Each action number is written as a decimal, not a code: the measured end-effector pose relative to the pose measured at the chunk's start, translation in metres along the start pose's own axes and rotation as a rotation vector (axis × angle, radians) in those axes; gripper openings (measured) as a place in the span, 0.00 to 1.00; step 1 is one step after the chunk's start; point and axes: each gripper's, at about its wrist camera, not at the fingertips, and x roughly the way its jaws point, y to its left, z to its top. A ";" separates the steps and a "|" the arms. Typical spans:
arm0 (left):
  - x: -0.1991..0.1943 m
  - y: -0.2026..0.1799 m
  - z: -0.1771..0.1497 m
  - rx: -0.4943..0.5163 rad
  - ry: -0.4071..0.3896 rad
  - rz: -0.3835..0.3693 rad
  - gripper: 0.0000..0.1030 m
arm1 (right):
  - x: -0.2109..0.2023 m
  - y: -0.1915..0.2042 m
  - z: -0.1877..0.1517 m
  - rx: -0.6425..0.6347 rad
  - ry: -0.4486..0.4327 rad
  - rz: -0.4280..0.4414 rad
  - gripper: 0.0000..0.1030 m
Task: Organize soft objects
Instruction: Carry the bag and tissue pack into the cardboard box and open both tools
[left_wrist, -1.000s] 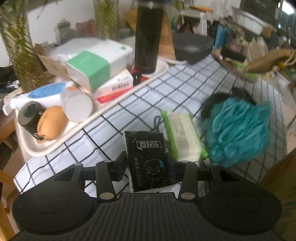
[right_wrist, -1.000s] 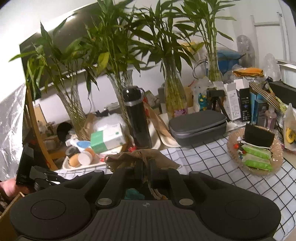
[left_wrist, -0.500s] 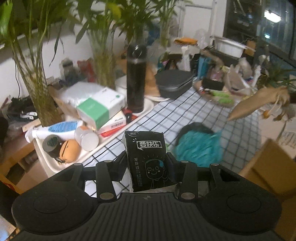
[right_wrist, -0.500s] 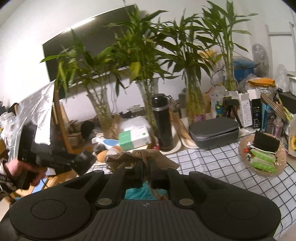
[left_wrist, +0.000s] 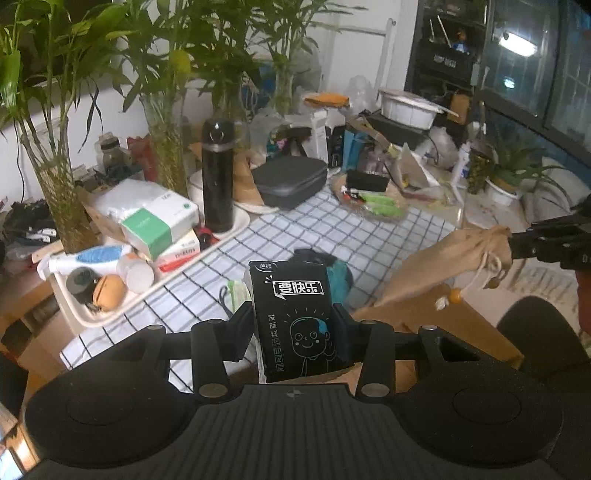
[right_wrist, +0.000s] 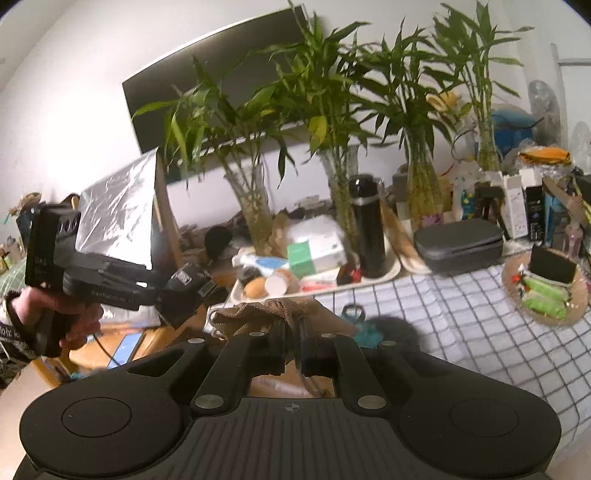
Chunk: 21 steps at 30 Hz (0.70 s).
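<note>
A black flask (left_wrist: 218, 173) and grey case (left_wrist: 291, 181) are standing behind on the checked table (left_wrist: 295, 229). The left gripper (left_wrist: 293, 328) is clamping a black tissue pack (left_wrist: 299, 317) upright above the table edge; the right gripper (right_wrist: 293, 347) is pinching a tan drawstring pouch (right_wrist: 266, 314) aloft.

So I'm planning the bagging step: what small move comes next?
Probably bring the black tissue pack, clamped in the left gripper, toward the mouth of the burlap drawstring pouch, which the right gripper holds pinched off the table; they're apart.
</note>
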 end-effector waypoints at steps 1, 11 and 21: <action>0.001 -0.003 -0.003 -0.004 0.013 -0.003 0.42 | -0.001 0.002 -0.004 0.002 0.012 0.003 0.09; 0.005 -0.014 -0.029 -0.058 0.109 0.017 0.42 | 0.003 0.018 -0.030 0.000 0.096 -0.005 0.09; 0.009 -0.025 -0.051 -0.078 0.164 -0.003 0.44 | 0.008 0.029 -0.046 0.005 0.171 0.012 0.09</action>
